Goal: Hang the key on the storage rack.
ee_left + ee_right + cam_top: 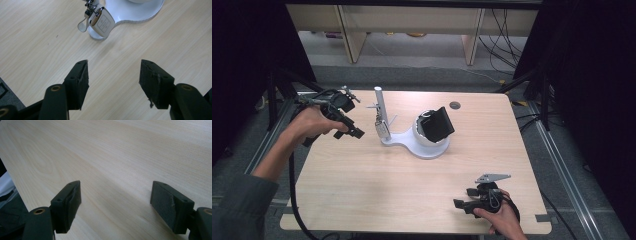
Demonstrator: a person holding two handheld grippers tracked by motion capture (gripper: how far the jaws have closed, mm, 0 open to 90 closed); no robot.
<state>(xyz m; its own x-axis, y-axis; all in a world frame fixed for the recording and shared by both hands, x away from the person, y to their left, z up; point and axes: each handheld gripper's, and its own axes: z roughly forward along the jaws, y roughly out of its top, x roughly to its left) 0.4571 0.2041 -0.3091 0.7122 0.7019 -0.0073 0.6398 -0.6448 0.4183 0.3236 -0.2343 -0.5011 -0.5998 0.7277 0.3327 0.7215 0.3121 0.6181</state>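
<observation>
at the left of the high view the left gripper (358,133) hangs over the table (377,185), its tip pointing toward the white stand (404,141) in the middle of the frame. in the left gripper view its jaws are apart, with bare wood between them and nothing held. the key fob (102,23) sits in the upper middle of that view; it hangs on a metal ring from the thin post (379,102) of the stand, just above the base. in the high view the fob (382,129) is just to the right of the gripper tip.

i judge the step is to reach for the fob. to do it well, the open jaws should come level with the fob, one pad on each flat face, and close below the ring, so that the post is not pushed.

the fob has small button outlines, but no writing can be read. further right, a dark device (437,124) leans in the round cradle of the stand.

at the lower right, the right gripper (458,203) rests low over the table, jaws apart and empty.
</observation>
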